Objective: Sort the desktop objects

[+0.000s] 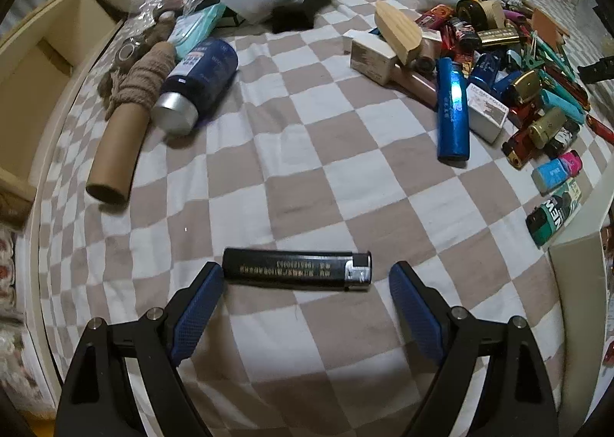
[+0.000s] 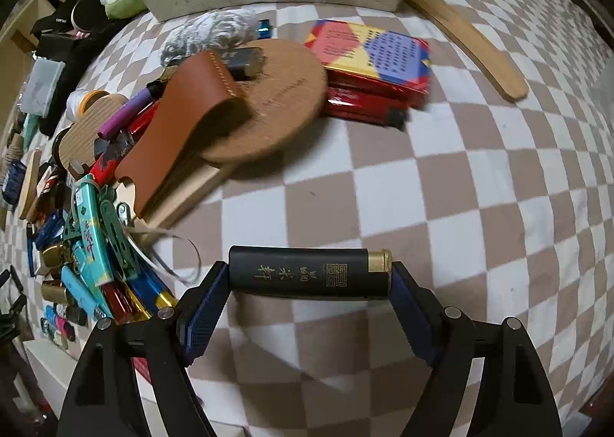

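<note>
Your left gripper point(image 1: 306, 276) has its jaws spread apart around one slim black plastic lighter with a silver head point(image 1: 296, 269), which lies crosswise on the brown-and-white checkered cloth point(image 1: 291, 153); the left pad touches its base, the right pad stands clear. Your right gripper point(image 2: 309, 276) is clamped endwise on a second black lighter with a gold cap point(image 2: 309, 273), lifted above that cloth. One round cork coaster point(image 2: 280, 103) lies beyond it.

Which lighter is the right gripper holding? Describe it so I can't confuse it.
On the checkered cloth, right of the lighter pile, the right gripper clamps a black lighter end to end. Unlike the colourful ones, it has gold calligraphy and a gold cap.
</note>
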Motion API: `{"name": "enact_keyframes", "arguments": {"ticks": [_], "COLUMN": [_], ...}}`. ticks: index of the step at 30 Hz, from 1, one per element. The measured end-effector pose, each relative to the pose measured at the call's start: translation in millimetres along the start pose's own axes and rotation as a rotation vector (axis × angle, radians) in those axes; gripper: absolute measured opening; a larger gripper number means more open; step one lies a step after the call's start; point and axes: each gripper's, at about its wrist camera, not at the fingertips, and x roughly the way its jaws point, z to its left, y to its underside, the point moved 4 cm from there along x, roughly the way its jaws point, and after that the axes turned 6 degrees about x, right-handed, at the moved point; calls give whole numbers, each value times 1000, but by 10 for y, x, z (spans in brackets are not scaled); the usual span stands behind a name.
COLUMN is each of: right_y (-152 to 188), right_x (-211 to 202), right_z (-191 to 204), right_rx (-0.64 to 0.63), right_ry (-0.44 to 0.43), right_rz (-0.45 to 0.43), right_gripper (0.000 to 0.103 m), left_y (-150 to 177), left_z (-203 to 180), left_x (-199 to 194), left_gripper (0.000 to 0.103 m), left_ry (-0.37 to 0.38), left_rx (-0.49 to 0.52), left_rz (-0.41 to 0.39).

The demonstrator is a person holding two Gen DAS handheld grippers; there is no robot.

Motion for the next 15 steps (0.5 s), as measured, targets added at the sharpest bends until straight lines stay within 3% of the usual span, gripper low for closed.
{"name": "enact_keyframes", "arguments": {"ticks": [5, 10, 15], "right_y": [154, 247, 437], "right_x": [-6, 30, -143], "right_z": [-81, 45, -6], "right_rx": [0, -24, -46], "right_ry": [-31, -47, -57], "right_rz": [17, 25, 12], "right_gripper": [82, 82, 82], "left_y": [-36, 3, 23], "left_z": [70, 134, 96], "left_x": [48, 79, 7], "left_gripper": [89, 82, 82], "left_ry": [-3, 72, 47], "left_rx": [-32, -131, -145], "left_rz": [8, 27, 18]}}
